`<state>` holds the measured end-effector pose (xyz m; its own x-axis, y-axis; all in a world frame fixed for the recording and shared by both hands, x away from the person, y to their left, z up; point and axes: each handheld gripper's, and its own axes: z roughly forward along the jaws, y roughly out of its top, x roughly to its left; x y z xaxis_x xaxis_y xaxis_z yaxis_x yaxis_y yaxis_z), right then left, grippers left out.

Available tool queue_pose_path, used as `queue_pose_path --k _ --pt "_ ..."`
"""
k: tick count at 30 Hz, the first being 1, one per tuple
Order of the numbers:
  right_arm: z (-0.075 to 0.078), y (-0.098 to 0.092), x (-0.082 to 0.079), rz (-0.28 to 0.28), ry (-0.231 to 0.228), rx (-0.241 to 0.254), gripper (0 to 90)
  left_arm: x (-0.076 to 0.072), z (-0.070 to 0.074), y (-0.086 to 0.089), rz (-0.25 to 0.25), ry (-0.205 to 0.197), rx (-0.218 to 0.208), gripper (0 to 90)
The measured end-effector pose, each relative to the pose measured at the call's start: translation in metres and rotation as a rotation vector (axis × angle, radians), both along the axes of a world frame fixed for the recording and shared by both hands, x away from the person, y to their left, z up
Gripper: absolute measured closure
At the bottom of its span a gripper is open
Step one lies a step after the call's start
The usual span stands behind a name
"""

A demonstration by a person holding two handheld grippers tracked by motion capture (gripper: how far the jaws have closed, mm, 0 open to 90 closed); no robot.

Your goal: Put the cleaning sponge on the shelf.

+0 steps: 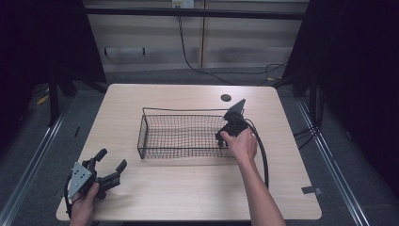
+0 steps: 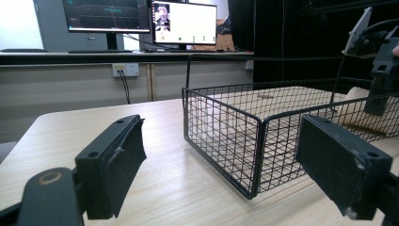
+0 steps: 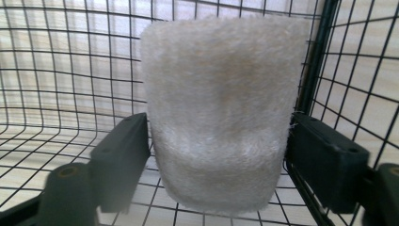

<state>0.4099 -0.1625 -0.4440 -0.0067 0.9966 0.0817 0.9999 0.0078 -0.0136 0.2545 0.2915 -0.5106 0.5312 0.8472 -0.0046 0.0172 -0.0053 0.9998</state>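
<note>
My right gripper (image 3: 219, 155) reaches into the wire basket (image 1: 155, 141) at its right end, jaws spread either side of a fuzzy beige pad (image 3: 219, 108) that stands inside by the basket's wall. No earlier picture helps; whether the pads press it I cannot tell. My left gripper (image 1: 109, 165) rests wide open on the table (image 1: 188, 188), holding nothing.

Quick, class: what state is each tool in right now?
Left tool: open, holding nothing, above the table.
Right tool: open, either side of the fuzzy cream piece inside the wire basket.
</note>
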Motion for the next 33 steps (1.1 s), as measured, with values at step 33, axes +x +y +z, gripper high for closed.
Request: queue_pose_path --k 33 --pt "0.029 -0.016 -0.012 0.098 -0.123 0.085 19.5 0.0 0.0 0.0 0.0 0.0 0.0 15.7"
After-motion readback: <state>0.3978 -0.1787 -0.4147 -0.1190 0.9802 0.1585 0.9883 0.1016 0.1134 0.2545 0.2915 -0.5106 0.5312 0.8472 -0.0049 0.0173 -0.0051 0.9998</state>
